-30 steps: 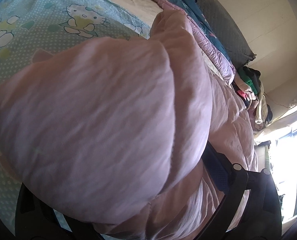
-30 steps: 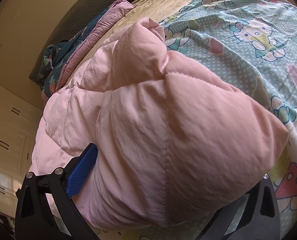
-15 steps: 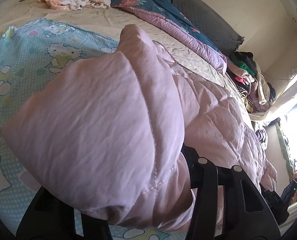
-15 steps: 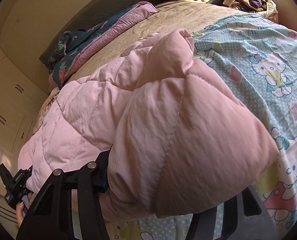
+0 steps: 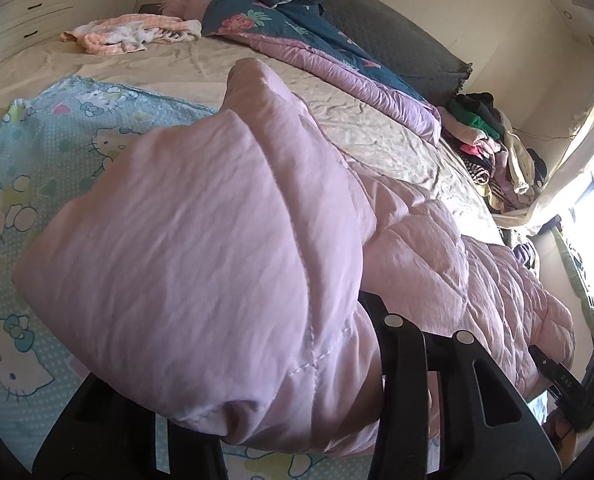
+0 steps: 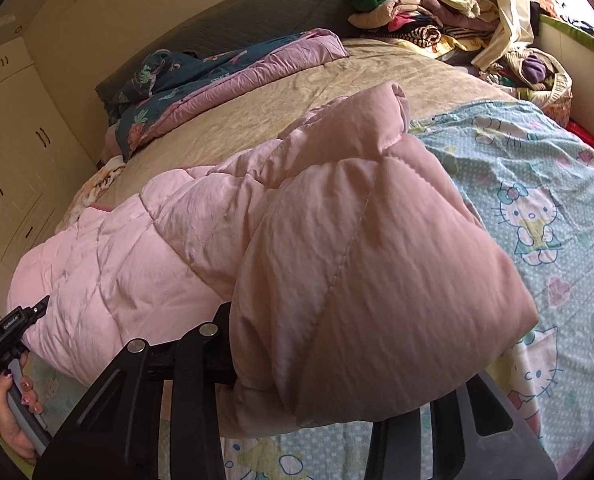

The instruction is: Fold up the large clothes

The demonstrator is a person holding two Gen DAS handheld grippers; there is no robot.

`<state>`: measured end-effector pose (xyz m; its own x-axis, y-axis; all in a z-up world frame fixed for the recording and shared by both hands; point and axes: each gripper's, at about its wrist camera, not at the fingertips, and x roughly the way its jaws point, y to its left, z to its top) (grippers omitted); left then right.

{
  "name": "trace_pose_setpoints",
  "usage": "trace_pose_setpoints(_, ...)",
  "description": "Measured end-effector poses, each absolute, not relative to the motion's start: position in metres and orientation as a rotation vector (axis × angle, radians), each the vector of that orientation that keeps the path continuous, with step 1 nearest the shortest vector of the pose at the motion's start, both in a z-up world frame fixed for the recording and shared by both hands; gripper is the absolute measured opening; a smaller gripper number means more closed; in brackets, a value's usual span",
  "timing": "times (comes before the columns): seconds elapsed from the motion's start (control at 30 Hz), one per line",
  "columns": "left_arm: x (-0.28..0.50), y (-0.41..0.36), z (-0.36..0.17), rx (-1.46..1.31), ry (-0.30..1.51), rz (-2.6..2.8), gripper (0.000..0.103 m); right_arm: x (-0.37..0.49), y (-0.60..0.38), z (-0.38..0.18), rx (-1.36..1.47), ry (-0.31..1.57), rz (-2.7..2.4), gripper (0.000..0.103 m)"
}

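Left gripper (image 5: 281, 396) and right gripper (image 6: 309, 384) had just closed, each clamped on pink quilted coat (image 5: 201, 264), above cartoon-print sheet (image 6: 537, 184).

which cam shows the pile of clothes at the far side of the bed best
The right wrist view: the pile of clothes sits lit and spread out along the top, with separate garments distinguishable. The left wrist view shows the same pile squeezed near the right edge, smaller and partly washed out by window glare.

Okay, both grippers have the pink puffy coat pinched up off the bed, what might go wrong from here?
The pink coat is bulky and slick-looking; its folds bulge past the right gripper, whose jaws have just been closing, so it may slip out. The left gripper holds a similar wad. The rest trails on the cartoon sheet and may drag it along.
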<state>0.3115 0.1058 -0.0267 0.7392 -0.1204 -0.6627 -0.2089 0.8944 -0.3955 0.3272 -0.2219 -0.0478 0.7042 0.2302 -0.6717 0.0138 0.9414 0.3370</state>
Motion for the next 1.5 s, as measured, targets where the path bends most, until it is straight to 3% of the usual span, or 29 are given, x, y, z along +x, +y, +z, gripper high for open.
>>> trace_pose_setpoints(0.57, 0.244, 0.101, 0.012, -0.434, 0.731, -0.002, 0.032, 0.25, -0.215, -0.005, 0.26, 0.749, 0.167, 0.032)
trace_pose_setpoints(1.5, 0.133, 0.109, -0.01, -0.405, 0.759, -0.023, 0.033, 0.132, -0.203, -0.018, 0.262, 0.749, 0.165, 0.033)
